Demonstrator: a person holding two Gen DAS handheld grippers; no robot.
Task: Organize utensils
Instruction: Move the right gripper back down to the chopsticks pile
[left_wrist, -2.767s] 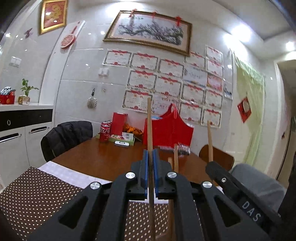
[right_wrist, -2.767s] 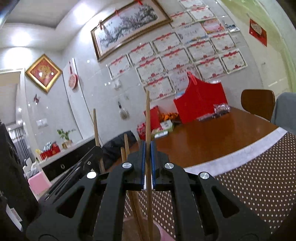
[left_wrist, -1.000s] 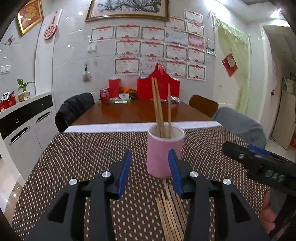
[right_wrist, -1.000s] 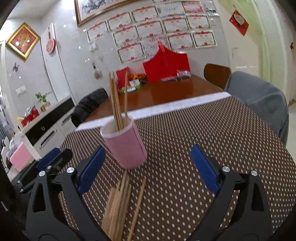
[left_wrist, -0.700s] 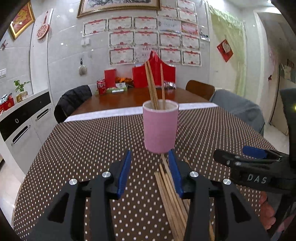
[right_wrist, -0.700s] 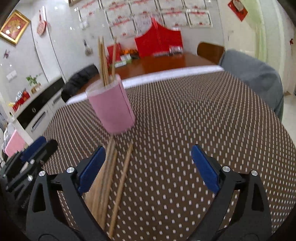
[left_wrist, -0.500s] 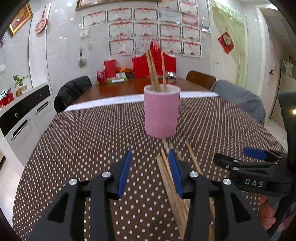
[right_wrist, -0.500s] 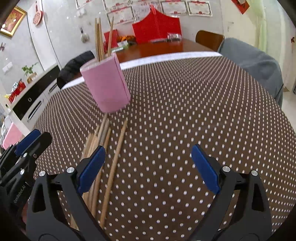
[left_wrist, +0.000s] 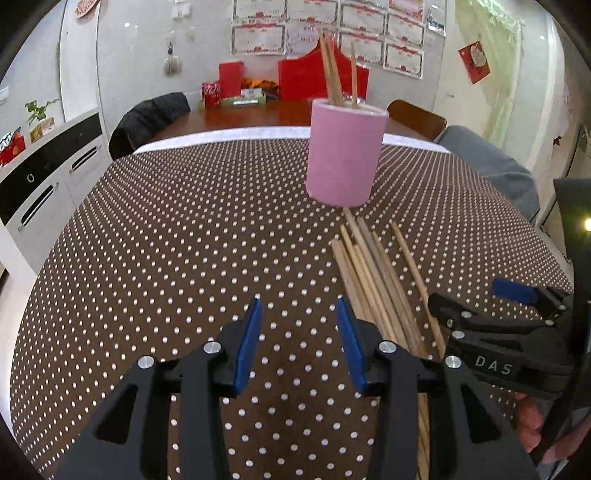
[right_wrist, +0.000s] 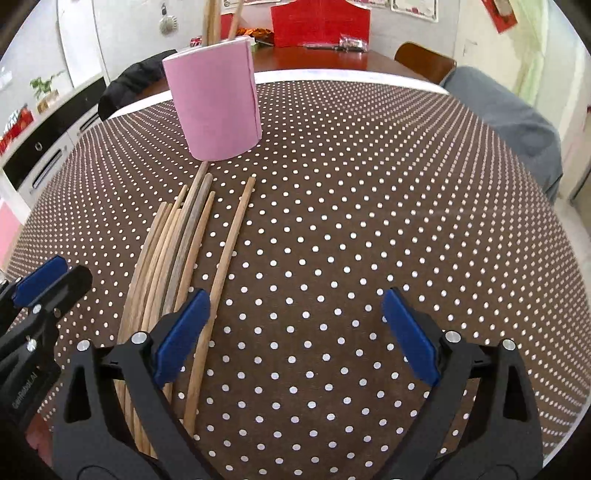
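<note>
A pink cup (left_wrist: 344, 157) stands upright on the dotted tablecloth with three wooden chopsticks (left_wrist: 330, 72) in it; it also shows in the right wrist view (right_wrist: 216, 99). Several loose chopsticks (left_wrist: 373, 280) lie in a bundle in front of the cup, also seen in the right wrist view (right_wrist: 173, 258). My left gripper (left_wrist: 299, 336) is open and empty, low over the cloth just left of the bundle. My right gripper (right_wrist: 295, 332) is wide open and empty, its left finger (right_wrist: 181, 332) over the bundle's near ends.
The brown white-dotted tablecloth (right_wrist: 369, 206) covers the near table. Beyond it are a wooden table with red bags (left_wrist: 321, 79) and a can, a chair with a dark jacket (left_wrist: 147, 118), a grey-covered chair (left_wrist: 491, 170), and white cabinets (left_wrist: 44, 170) at left.
Both grippers held a chopstick over the cup, then let go and opened. They have drawn back and lowered toward the bundle lying on the cloth.
</note>
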